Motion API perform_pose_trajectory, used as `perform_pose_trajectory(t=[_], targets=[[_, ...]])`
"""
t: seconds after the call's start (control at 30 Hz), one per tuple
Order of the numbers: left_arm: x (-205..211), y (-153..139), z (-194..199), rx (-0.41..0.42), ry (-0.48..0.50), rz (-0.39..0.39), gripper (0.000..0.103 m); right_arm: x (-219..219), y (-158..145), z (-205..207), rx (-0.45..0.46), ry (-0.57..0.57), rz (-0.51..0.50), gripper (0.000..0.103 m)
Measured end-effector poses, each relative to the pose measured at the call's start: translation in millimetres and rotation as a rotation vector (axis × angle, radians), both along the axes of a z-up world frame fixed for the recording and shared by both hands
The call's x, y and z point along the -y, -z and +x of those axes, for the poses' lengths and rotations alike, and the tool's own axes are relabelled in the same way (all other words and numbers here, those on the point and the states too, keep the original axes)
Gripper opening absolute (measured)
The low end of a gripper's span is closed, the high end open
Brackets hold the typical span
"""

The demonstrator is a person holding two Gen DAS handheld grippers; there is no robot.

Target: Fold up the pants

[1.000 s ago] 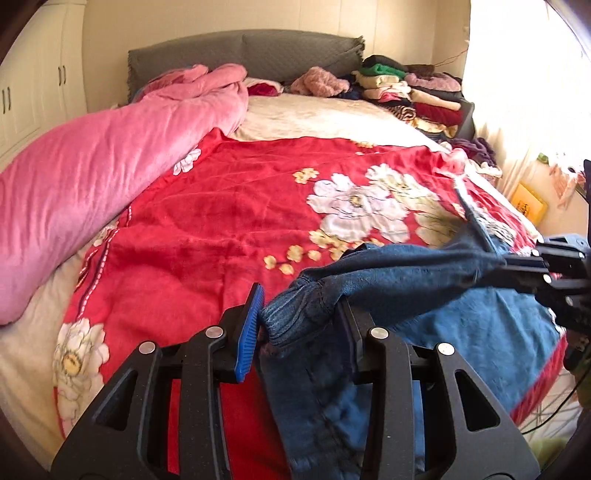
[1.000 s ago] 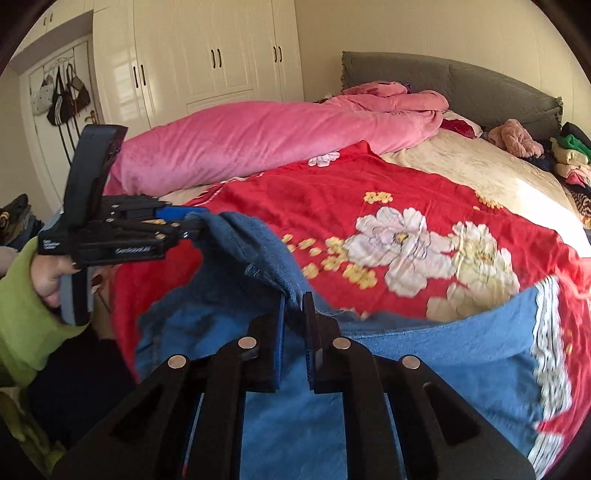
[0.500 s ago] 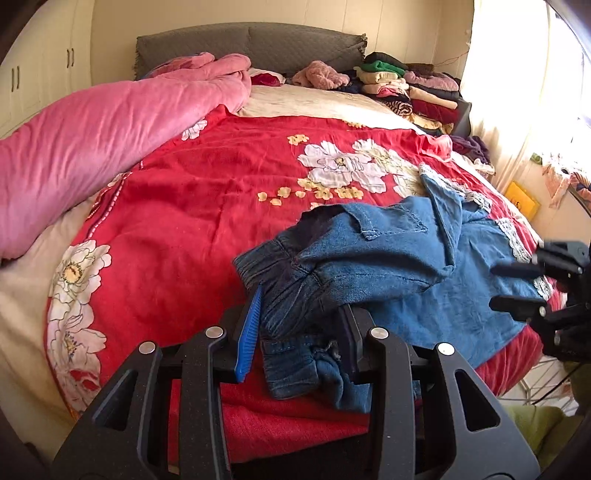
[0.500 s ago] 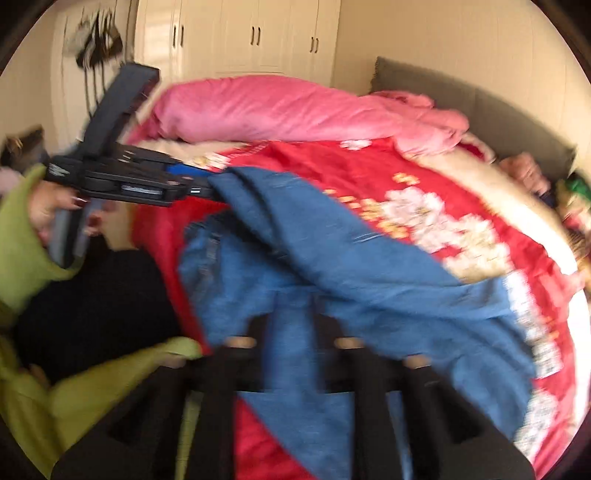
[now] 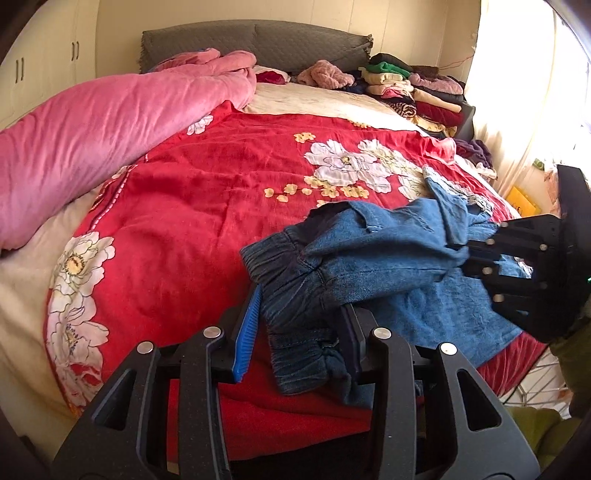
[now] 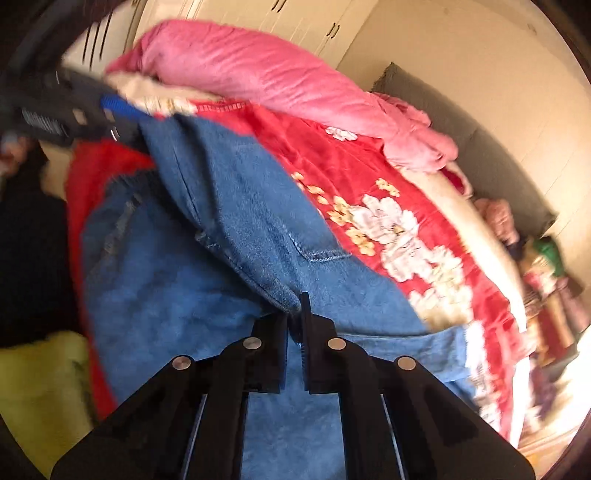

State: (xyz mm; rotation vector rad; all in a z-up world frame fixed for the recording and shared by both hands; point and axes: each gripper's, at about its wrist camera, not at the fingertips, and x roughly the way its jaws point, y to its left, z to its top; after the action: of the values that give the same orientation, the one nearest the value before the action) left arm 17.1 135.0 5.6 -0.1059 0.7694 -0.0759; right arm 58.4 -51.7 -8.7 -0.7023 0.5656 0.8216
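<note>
Blue denim pants [image 5: 373,258] lie bunched on the near right part of the red floral blanket [image 5: 207,206]. My left gripper [image 5: 299,325] is shut on their elastic waistband, which bulges between the blue pad and the black finger. My right gripper [image 6: 294,317] is shut on a fold of the denim [image 6: 236,236] near a pocket seam and also shows at the right in the left wrist view [image 5: 467,254]. The left gripper shows blurred at the upper left of the right wrist view [image 6: 122,122], with the cloth stretched between the two.
A pink duvet [image 5: 92,122] lies along the left side of the bed. Folded clothes [image 5: 417,88] are stacked at the far right by the grey headboard [image 5: 255,40]. The bright window [image 5: 535,92] is on the right. White wardrobes [image 6: 295,18] stand beyond the bed.
Both grippers have dropped toward the near bed edge with the pants. The right gripper has swung in closer to the left one, and the lifted denim now lies bunched on the blanket.
</note>
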Motion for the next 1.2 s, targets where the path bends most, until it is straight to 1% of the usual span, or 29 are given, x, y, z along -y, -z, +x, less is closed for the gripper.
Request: perform_pose_trajectory(t=[0.1,0.2,0.33,0.5,0.57,0.63,0.77,0.8,0.9,0.97,1.07,1.13,1.2], targets=[[-5.2,0.2,-0.5,-0.012,-0.004,-0.017,0.033,13.8,-15.4,-14.6,-0.076,-0.020,0.070,0.005],[-2.9,0.4,-4.0,-0.020,0.003,-0.012,0.033,19.2,-19.7,-34.3,-0.114,-0.050,0.093,0.005],[0.9,3.7,-11.1,-0.039,0.002,0.006,0.033,15.3,-6.2,-57.0,-0.154,-0.079,0.086,0.005],[0.5,11.1,-22.6,-0.077,0.001,-0.006,0.033,11.8,19.5,-64.3,-0.216,-0.072,0.044,0.005],[0.1,13.9,-26.3,-0.094,-0.005,-0.005,0.033,14.6,21.6,-66.2,-0.237,-0.066,0.046,0.005],[-1.4,10.6,-33.0,-0.087,-0.016,-0.010,0.033,18.4,20.6,-68.0,-0.250,-0.067,0.059,0.005],[0.7,-11.7,-43.7,-0.026,-0.037,-0.022,0.033,22.4,26.6,-71.6,-0.274,-0.082,0.063,0.005],[8.4,-21.2,-43.7,0.001,-0.016,-0.019,0.033,21.8,29.9,-71.9,-0.285,-0.078,0.063,0.005],[33.2,-30.0,-30.6,0.012,0.050,0.015,0.033,23.1,31.5,-69.9,-0.311,-0.074,0.083,0.006],[44.6,-25.9,-19.4,-0.001,0.079,0.031,0.033,25.4,29.2,-71.3,-0.315,-0.080,0.092,0.008],[57.9,-7.5,-8.1,-0.048,0.096,0.070,0.033,31.0,23.8,-76.0,-0.304,-0.103,0.090,0.012],[60.8,8.7,-7.9,-0.085,0.099,0.093,0.033,39.1,15.8,-76.5,-0.308,-0.109,0.116,0.015],[57.5,18.9,-9.2,-0.107,0.094,0.089,0.033,46.0,7.6,-74.3,-0.305,-0.093,0.158,0.023]])
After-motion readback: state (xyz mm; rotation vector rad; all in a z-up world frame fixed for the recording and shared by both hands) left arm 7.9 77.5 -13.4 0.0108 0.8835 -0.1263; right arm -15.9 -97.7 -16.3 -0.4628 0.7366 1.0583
